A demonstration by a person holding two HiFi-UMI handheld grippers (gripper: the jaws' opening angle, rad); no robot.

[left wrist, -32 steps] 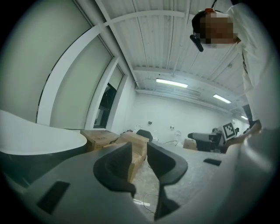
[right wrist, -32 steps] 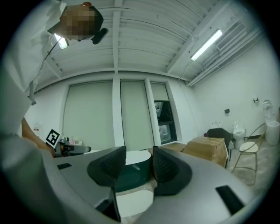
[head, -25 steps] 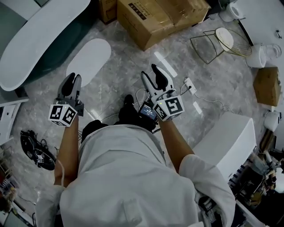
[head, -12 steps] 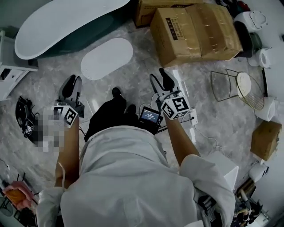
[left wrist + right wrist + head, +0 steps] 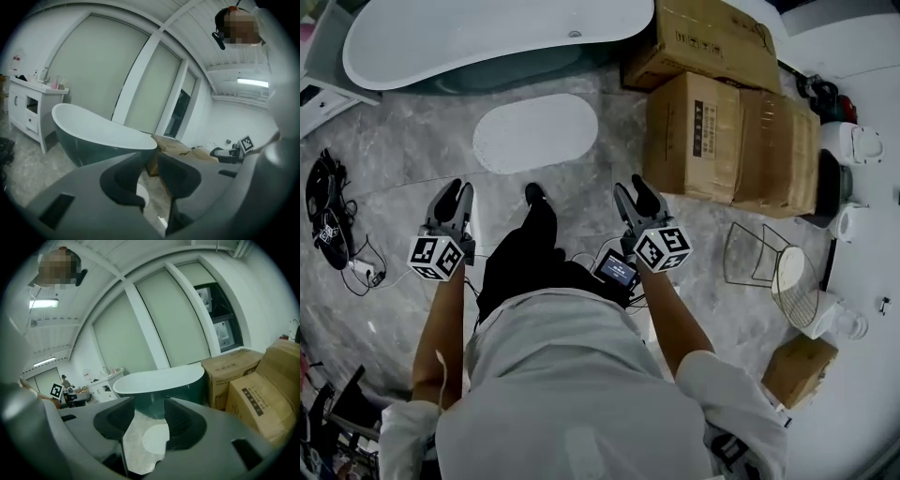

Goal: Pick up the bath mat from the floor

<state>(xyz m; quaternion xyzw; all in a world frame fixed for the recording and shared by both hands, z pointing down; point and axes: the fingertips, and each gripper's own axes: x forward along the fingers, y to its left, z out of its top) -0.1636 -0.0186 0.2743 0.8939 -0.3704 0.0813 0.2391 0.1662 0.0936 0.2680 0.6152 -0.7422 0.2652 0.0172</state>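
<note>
Containers are being noted first: three cardboard boxes (image 5: 703, 42) are standing closed on the marble floor (image 5: 403, 159), their contents not being shown. One bathtub (image 5: 487, 33) is being seen from above, its white basin showing a drain fitting. One bath mat (image 5: 536, 132), white and oval, is lying flat on that floor just before the bathtub. It is lying ahead of both grippers and is being touched by neither. The left gripper (image 5: 457, 190) is being held with its jaws narrowly parted, nothing being gripped. The right gripper (image 5: 630, 187) is being held with its jaws wider apart, likewise gripping nothing; the mat is being framed through its gap.
</note>
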